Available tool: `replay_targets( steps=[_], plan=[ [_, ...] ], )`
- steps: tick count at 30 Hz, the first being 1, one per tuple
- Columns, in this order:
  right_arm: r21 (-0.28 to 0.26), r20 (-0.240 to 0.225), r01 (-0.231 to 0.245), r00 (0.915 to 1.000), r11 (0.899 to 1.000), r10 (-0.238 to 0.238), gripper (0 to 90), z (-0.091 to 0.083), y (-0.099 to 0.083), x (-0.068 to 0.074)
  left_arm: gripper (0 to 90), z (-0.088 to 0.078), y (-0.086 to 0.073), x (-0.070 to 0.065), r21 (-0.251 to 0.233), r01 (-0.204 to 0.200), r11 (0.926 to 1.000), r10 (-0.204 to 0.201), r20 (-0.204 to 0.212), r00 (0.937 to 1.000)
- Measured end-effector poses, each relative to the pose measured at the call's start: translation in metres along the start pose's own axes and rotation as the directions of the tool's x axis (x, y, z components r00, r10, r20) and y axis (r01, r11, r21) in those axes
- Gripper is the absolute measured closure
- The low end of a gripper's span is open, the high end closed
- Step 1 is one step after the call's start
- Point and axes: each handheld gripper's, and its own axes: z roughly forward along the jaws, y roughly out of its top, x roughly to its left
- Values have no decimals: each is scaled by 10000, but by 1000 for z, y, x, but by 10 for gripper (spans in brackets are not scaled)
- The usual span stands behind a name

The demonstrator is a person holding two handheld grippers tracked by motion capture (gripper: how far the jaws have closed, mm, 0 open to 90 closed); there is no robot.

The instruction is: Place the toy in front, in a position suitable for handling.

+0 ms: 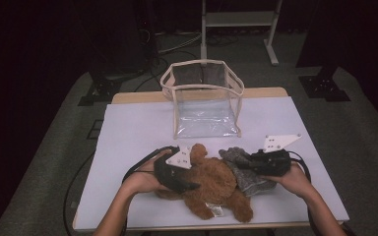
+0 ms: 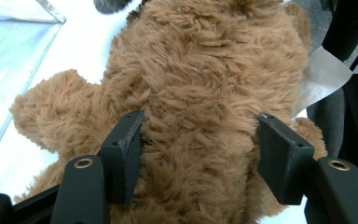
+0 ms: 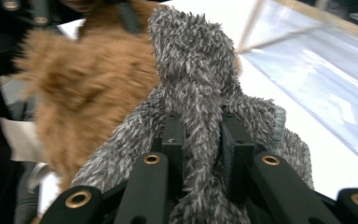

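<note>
A brown plush bear [image 1: 211, 184] lies at the front middle of the white table [image 1: 133, 132]. My left gripper [image 1: 189, 184] comes in from the bear's left side. In the left gripper view its two pads press into the fur of the bear's body [image 2: 205, 70] from both sides, so the left gripper [image 2: 200, 126] is shut on it. A grey fuzzy cloth item [image 1: 243, 169] lies against the bear's right side. My right gripper [image 1: 238, 164] reaches it from the right. Seen from the right gripper [image 3: 203, 126], a fold of the grey item [image 3: 191, 60] is pinched between the jaws, with the bear [image 3: 88, 88] behind it.
A clear plastic bag with beige trim [image 1: 204, 98] stands open-topped at the back middle of the table. A white paper tag [image 1: 214, 209] hangs from the bear near the front edge. A metal stand [image 1: 236, 19] is on the floor beyond the table.
</note>
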Motion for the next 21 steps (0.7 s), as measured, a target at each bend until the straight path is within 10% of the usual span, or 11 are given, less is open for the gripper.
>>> replay_targets(
  steps=[16,21],
  plan=[
    [926,-1155,-687,9901,9933,793,745,8,-36,11,379,1,-2,1,-117,253,9996,-254,-85,9996],
    [1037,-664,-490,9962,9934,561,751,18,-29,5,397,-2,-5,0,-50,136,9999,-136,160,9998]
  ],
)
